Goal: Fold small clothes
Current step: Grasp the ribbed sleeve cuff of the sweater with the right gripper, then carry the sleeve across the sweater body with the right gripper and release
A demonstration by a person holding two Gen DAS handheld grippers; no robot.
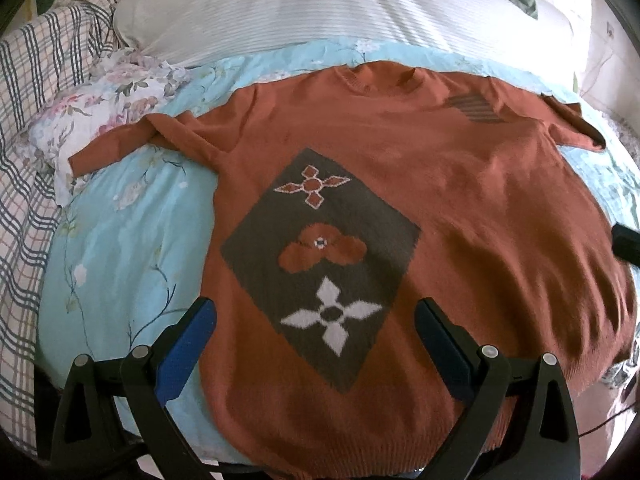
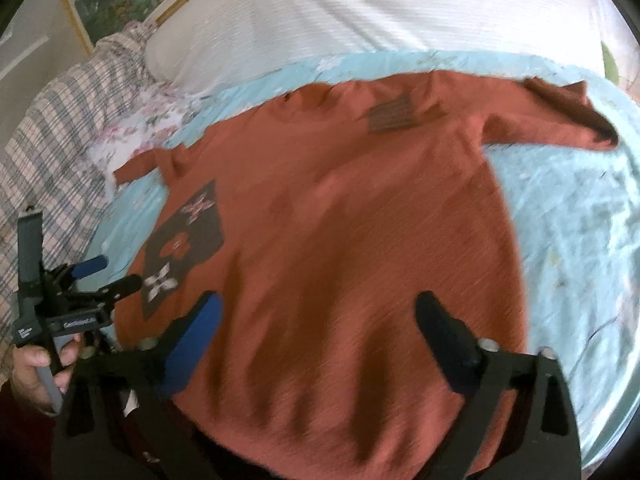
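Sweater (image 1: 460, 184), rust-orange knit, spread flat and front up on a light blue floral bedsheet (image 1: 132, 240), collar toward the pillows and ribbed hem toward the cameras. Dark grey diamond panel (image 1: 320, 256) knitted into one side of the front, with a small outlined cross flower at top, an orange flower in the middle and a white four-petal flower at the bottom. Small striped grey patch (image 1: 476, 109) near the opposite shoulder. One sleeve (image 1: 132, 140) stretched out sideways and bent across itself, its cuff touching a crumpled white floral cloth (image 1: 108, 112). Other sleeve (image 2: 560, 116) angled out over the sheet on the far side. Behind the sweater, a large white ribbed pillow (image 1: 320, 12); beside it, a plaid cloth (image 1: 36, 100).

Left gripper (image 1: 316, 332) poised over the hem, jaws spread wide, nothing between them, one blue-padded finger above the sheet just beside the sweater's edge, the other above the knit. Right gripper (image 2: 320, 328) likewise wide apart and holding nothing, both fingers above the plain orange half of the sweater. Right-wrist view blurred. Left hand (image 2: 32, 372) wrapped around the handle of its tool at the left edge of that view.
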